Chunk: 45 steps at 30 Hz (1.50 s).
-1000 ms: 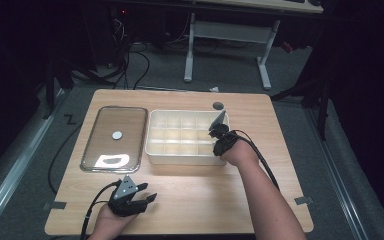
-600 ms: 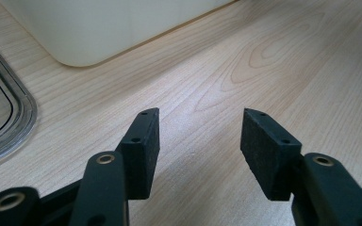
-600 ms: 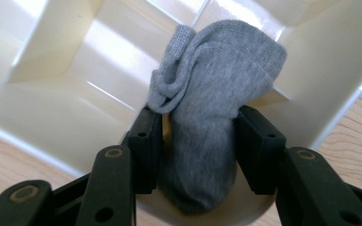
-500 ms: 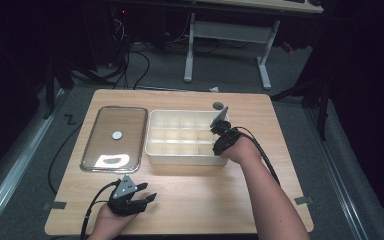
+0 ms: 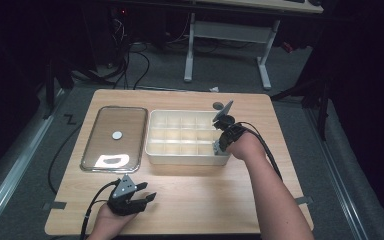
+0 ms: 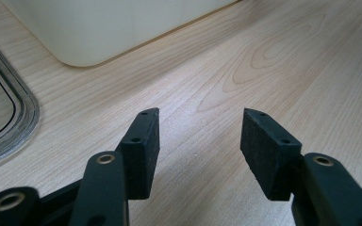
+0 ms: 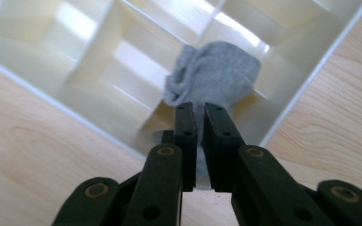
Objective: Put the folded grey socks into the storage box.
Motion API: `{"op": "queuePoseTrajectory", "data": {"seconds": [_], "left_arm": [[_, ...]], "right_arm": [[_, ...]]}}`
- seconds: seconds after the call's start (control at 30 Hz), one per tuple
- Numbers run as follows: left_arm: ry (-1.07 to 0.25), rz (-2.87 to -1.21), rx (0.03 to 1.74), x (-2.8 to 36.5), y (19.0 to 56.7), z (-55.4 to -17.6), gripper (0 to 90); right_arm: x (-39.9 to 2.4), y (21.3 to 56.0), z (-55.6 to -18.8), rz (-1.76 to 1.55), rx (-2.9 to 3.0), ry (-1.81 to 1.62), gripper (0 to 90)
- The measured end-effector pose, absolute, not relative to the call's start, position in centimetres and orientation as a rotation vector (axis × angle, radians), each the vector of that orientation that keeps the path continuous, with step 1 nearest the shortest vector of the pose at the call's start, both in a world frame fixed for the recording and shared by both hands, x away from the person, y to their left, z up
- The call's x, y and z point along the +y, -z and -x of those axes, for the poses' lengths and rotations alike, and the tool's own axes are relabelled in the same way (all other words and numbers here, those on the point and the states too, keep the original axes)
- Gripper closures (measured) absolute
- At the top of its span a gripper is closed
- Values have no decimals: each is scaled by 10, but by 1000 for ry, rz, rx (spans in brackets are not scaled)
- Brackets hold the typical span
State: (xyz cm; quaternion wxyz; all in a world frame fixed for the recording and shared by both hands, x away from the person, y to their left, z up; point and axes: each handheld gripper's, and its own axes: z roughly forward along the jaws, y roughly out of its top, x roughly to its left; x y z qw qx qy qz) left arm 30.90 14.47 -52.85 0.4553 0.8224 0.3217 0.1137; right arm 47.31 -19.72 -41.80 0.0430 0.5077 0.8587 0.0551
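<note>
Grey sock (image 7: 212, 77) pinched between nearly closed jaws of right gripper (image 7: 199, 117), held above corner cell of divided box (image 5: 152, 150), likely for dropping in. Left gripper (image 6: 195, 141) held open, empty, parked low over desk (image 6: 273, 61); lid (image 5: 92, 157) beside box.

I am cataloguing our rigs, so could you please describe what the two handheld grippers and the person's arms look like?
Both are black. The left claw has two flat rectangular pads with small screw holes and brass-coloured pivot rivets; the right claw is built alike. Each carries a grey three-cornered plate on top and trails a black cable along the forearm. The forearms are bare, with no sleeves in view.
</note>
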Motion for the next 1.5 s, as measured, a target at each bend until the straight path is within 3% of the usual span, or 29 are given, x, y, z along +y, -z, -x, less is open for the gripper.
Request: {"op": "queuePoseTrajectory", "data": {"seconds": [0.4,0.73,0.9,1.2,1.5], "left_arm": [[-277,-2035,793,145,529,-309,483],[-276,-2035,789,144,529,-309,482],[-281,-2036,792,144,529,-309,481],[-280,-2035,796,145,530,-309,481],[-287,-2041,791,145,531,-309,481]], "right_arm": [[-199,457,-477,-1591,2656,-74,887],[-204,419,-476,-1625,2589,-252,774],[-203,422,-483,-1659,2568,-236,703],[-200,431,-489,-1640,2556,-218,890],[-193,445,-492,-1601,2576,-84,900]]}}
